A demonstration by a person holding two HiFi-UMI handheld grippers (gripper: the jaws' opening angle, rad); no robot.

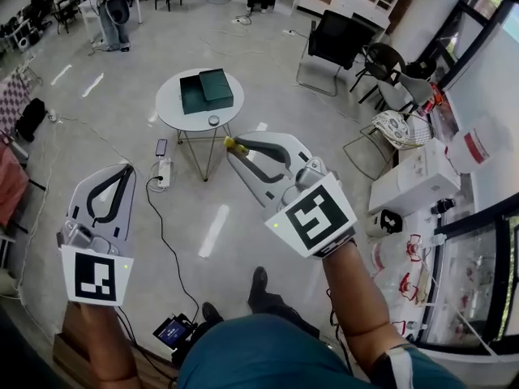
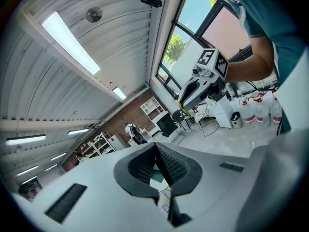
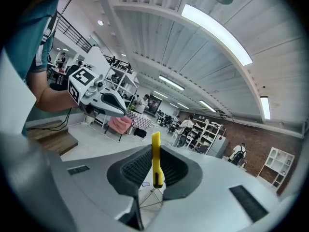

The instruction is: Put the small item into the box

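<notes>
A small yellow item is clamped in my right gripper, held in the air well short of the round white table. In the right gripper view the yellow item stands upright between the shut jaws of my right gripper. A dark green box lies on the table, with a small round object near the table's front rim. My left gripper hangs at the left, jaws together and empty; its fingertips touch in its own view, my left gripper.
A power strip, a phone and a black cable lie on the floor by the table. Black chairs stand behind it. White cabinets and bottles line the right side. A device sits by the person's feet.
</notes>
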